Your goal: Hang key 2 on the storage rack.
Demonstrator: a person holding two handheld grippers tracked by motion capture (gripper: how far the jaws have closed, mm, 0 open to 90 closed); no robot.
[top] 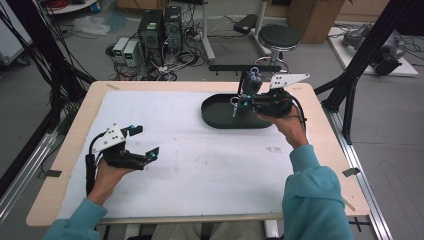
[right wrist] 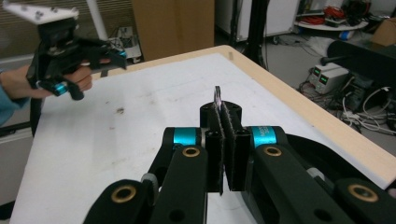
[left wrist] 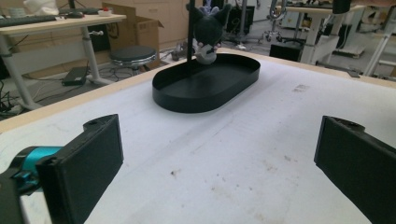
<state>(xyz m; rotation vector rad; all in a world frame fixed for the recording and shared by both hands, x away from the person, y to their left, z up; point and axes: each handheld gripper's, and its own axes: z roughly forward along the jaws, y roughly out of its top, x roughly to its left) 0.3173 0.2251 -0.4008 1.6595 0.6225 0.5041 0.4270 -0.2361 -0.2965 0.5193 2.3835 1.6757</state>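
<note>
Table (top: 320, 150) with a wooden edge and a white mat (top: 200, 150) is sitting in a lab, high view first: computer towers (top: 161, 27) with tangled cables on the grey floor behind it, a round black stool (top: 279, 36), black frame struts at both sides. A black oval tray (top: 215, 112) is lying on the far right part of the mat. The left gripper (top: 144, 142) is hovering over the near left of the mat, jaws spread wide with nothing between them. The right gripper (top: 239, 102) is reaching over the tray, gripping something small and pale; what it is cannot be told from here. Left gripper view: both black jaws are standing far apart over stained mat, and across the table a dark plush toy (left wrist: 208, 28) with a pale ring-like piece is hanging above the tray (left wrist: 205, 100), beside a thin black upright; desks and cardboard boxes are filling the background. Right gripper view: the jaws are pressed together, pinching a thin metal ring (right wrist: 217, 97) that is sticking up between the pads; the toy itself is hidden below. Farther off, the left gripper (right wrist: 100, 52) is showing in the person's hand, with equipment and cables on the floor to the right.
</note>
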